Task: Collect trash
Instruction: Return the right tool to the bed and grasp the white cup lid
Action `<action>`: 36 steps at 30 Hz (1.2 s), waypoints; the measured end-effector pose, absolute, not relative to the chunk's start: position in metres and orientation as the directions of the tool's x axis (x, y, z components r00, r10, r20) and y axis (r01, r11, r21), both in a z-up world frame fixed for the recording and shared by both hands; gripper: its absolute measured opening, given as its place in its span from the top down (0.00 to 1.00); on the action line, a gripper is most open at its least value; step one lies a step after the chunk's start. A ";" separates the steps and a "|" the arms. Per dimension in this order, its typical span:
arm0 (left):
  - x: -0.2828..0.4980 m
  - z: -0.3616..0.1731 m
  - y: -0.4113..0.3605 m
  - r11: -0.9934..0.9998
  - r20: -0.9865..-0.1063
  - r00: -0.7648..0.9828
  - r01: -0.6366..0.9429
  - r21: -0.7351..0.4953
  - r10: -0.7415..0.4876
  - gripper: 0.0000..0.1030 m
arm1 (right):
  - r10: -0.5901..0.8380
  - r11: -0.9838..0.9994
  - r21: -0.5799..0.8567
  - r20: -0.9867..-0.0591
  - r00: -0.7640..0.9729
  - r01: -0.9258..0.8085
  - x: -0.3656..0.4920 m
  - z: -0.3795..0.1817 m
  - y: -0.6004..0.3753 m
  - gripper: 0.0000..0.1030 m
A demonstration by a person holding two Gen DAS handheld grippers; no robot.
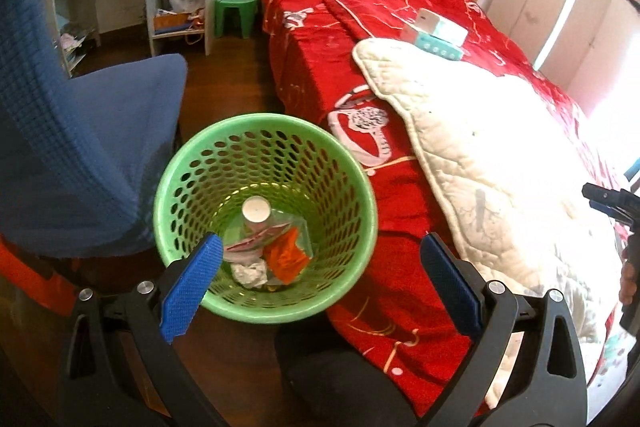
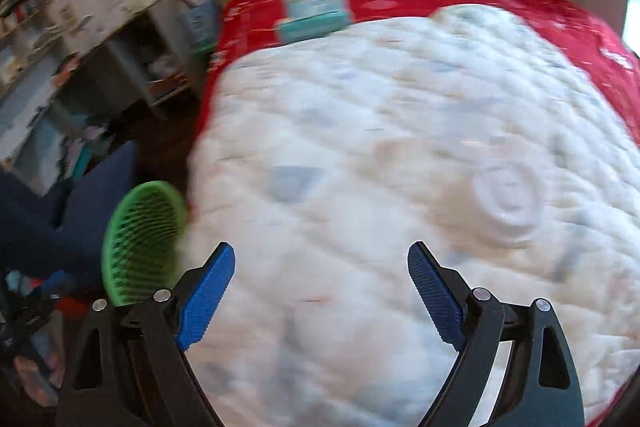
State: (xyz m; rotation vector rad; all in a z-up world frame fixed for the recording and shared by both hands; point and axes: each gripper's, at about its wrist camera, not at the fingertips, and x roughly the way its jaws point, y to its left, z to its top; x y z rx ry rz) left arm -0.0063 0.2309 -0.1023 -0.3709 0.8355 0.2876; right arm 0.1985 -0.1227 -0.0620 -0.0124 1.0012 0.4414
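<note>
Here the left gripper point(image 1: 320, 279) hangs with jaws spread wide and nothing between them, above the green bin point(image 1: 362, 195) on the floor beside the bed point(image 1: 400, 307). In the bin lie a bottle point(image 1: 256, 215), an orange wrapper point(image 1: 286, 255) and a crumpled tissue point(image 1: 252, 274). The right gripper point(image 2: 321, 291), also wide open and empty, hovers over the white quilt point(image 2: 360, 131). Just beyond its right finger a pale round lid-like piece point(image 2: 508, 205) sits on the quilt, likely the next trash. Farther off, boxes point(image 1: 436, 33) rest on the red cover. The right view is blurred, so a hurried grab could pinch quilt with the piece, or nudge it off the soft surface.
</note>
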 end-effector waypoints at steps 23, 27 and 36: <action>0.049 -0.101 0.186 0.930 -0.783 0.620 -0.316 -0.188 0.052 0.05 | 0.154 0.971 0.039 -0.858 0.490 -0.237 0.287 -0.119 -0.219 0.17; 0.060 -0.101 0.176 0.937 -0.783 0.621 -0.296 -0.188 0.038 0.05 | 0.152 0.970 0.036 -0.862 0.483 -0.241 0.294 -0.124 -0.219 0.17; 0.083 -0.097 0.153 0.951 -0.776 0.631 -0.239 -0.196 -0.001 0.05 | 0.152 0.968 0.033 -0.865 0.479 -0.248 0.300 -0.132 -0.218 0.19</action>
